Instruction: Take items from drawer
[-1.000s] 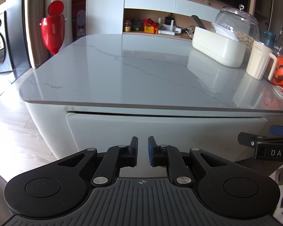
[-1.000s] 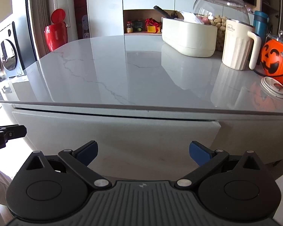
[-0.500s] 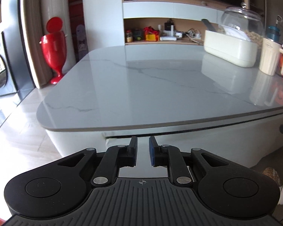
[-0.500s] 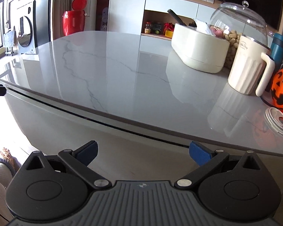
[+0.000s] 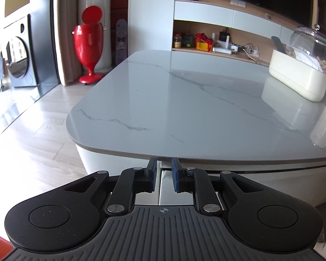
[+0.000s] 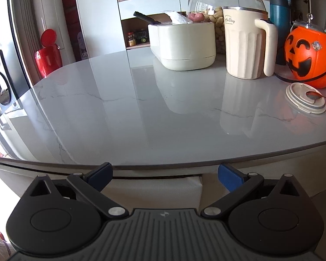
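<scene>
Right wrist: marble table (image 6: 163,113), right claw (image 6: 165,171) spread; left claw (image 5: 164,169) nearly pressed together.

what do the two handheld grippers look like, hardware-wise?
Both match: matte black, ribbed grey-black top plate with a small centre mark, two round housings with disc caps, angled black link arms on silver pivot pins. Left gripper shows one black and one blue finger pad; right gripper shows blue pads on both fingers. No cables visible.
</scene>
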Tool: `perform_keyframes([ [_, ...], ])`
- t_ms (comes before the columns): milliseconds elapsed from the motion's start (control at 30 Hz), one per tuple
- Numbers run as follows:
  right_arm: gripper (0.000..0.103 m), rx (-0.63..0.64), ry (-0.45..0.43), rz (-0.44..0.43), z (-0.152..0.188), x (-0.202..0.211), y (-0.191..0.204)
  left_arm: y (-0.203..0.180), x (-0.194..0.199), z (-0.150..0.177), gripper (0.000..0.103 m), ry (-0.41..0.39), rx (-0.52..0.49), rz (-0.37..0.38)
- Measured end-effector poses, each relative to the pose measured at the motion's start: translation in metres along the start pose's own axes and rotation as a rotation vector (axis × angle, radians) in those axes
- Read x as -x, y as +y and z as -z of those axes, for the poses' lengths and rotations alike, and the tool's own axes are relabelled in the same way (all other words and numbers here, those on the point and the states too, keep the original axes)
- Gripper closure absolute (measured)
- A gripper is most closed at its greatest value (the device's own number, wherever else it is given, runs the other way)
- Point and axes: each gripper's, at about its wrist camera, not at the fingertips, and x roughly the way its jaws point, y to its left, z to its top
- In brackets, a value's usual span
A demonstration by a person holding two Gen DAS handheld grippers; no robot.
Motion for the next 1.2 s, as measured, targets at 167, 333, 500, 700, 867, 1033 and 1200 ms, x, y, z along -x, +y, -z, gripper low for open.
perform_keyframes([
  [167, 0.0, -0.021, 0.083, -0.039, 0.003, -0.013, 0.002, 0.004, -0.005, 0.006, 0.086, 0.027, 0.008, 0.04],
  [333, 0.0, -0.066, 0.101, -0.022, 0.002, -0.02, -0.004, 0.008, -0.007, 0.005, 0.078, 0.024, 0.036, 0.063],
  [500, 0.0, -0.128, 0.136, -0.047, 0.0, -0.028, -0.011, 0.01, -0.009, 0.006, 0.075, 0.032, 0.05, 0.07],
  [700, 0.0, -0.105, 0.143, -0.062, -0.002, -0.029, -0.005, 0.002, -0.01, 0.009, 0.041, 0.077, 0.001, 0.133],
  [867, 0.0, -0.099, 0.15, -0.067, -0.004, -0.027, -0.004, 0.005, -0.007, 0.009, 0.04, 0.087, 0.02, 0.149],
  [1033, 0.0, -0.095, 0.164, -0.07, -0.002, -0.022, -0.006, 0.006, -0.001, 0.009, 0.042, 0.108, 0.027, 0.148],
  [1200, 0.0, -0.077, 0.169, -0.064, 0.003, -0.014, -0.004, -0.001, 0.04, 0.001, 0.063, -0.046, 0.049, 0.167],
])
